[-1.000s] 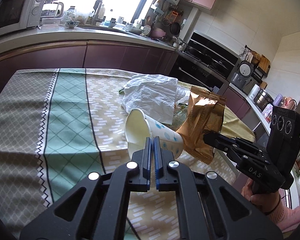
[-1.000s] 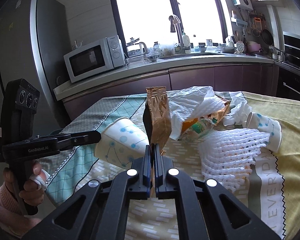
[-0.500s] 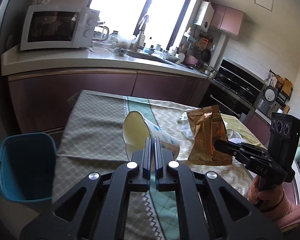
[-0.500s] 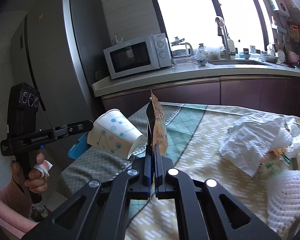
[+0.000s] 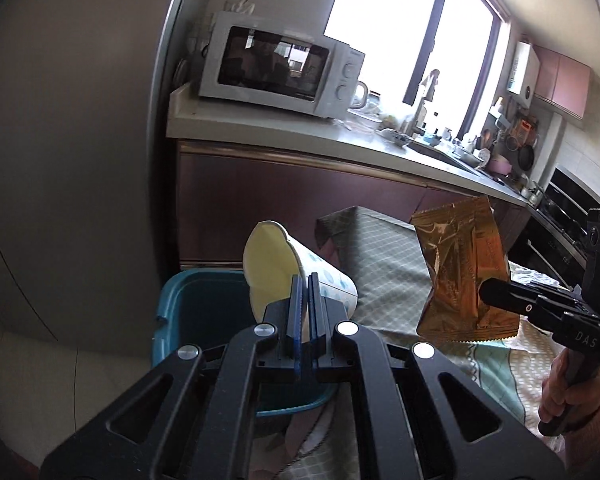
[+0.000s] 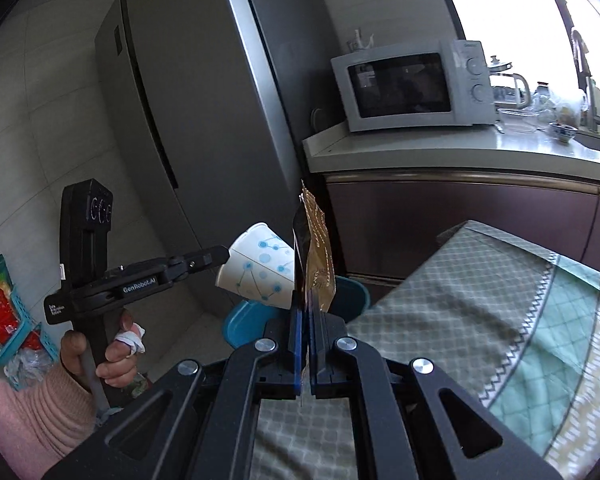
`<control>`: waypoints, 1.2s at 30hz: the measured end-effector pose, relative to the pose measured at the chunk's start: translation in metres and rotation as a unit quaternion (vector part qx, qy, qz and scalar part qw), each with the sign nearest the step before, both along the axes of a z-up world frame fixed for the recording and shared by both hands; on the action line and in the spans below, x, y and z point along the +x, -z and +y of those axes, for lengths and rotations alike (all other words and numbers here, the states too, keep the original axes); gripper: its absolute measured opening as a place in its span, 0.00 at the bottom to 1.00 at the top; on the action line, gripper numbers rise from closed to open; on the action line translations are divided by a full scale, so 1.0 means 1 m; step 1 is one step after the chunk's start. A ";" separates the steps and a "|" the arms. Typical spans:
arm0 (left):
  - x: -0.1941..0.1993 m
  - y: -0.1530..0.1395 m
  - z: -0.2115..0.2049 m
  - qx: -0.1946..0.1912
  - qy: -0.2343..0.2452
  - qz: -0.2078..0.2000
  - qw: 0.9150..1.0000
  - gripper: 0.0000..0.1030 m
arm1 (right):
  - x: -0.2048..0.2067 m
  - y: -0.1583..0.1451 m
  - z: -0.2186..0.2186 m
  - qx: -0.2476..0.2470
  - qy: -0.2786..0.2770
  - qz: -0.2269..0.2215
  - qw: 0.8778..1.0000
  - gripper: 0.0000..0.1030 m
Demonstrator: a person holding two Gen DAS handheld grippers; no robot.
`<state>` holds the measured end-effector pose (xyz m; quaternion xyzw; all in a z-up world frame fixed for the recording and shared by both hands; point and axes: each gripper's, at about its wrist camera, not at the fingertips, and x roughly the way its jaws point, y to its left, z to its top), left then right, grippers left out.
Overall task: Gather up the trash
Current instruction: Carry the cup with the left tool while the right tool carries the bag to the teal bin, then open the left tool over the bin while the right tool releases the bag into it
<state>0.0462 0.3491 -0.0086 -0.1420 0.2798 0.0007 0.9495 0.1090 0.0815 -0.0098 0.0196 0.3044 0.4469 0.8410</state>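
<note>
The left gripper (image 5: 305,280) is clenched on the wall of a white paper cup with a blue dot-and-line print (image 5: 296,276), which lies on its side with its open mouth turned away from the fingers. The cup hangs just beyond the fingertips and above the near rim of a teal plastic bin (image 5: 204,308) that stands on the floor below and ahead of that gripper, between the grey fridge and the bench end.

The right gripper (image 6: 305,308) is clamped on the lower edge of a crinkled bronze foil snack bag (image 6: 318,252), which stands up edge-on straight out of the fingers. In the left wrist view the bag (image 5: 462,268) hangs off to the right of the left gripper, over the patterned cloth of the bench (image 5: 384,264), not yet over the bin. In the right wrist view the bin (image 6: 244,322) shows only partly, low and just past the fingertips, largely hidden by the cup (image 6: 260,268) and the bag.

Judged from this, both pieces are picked up and brought close to the bin, but neither is released. What can be seen of the bin's inside looks dark and bare. Dropping the cup seems the nearest step; the bag needs to come further over first. Whether more trash lies on the bench cannot be told here.
</note>
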 end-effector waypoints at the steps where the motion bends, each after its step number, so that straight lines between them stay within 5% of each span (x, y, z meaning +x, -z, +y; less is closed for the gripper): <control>1: 0.002 0.008 0.006 -0.002 -0.006 0.008 1.000 0.03 | 0.003 0.002 0.010 -0.001 -0.007 0.007 1.000 0.02; 13: 0.052 0.082 0.032 -0.022 -0.024 0.093 0.995 0.03 | 0.046 0.061 0.091 -0.084 -0.015 0.087 0.993 0.03; 24: 0.084 0.116 0.024 -0.045 -0.021 0.129 0.990 0.04 | 0.057 0.085 0.084 -0.090 0.020 0.113 0.989 0.22; 31: 0.073 0.123 0.005 -0.045 -0.003 0.110 0.993 0.04 | 0.033 0.071 0.047 -0.060 0.021 0.095 0.993 0.34; 36: 0.062 0.087 -0.028 -0.028 0.041 0.055 0.997 0.15 | -0.001 0.050 0.002 -0.040 0.036 0.057 0.997 0.45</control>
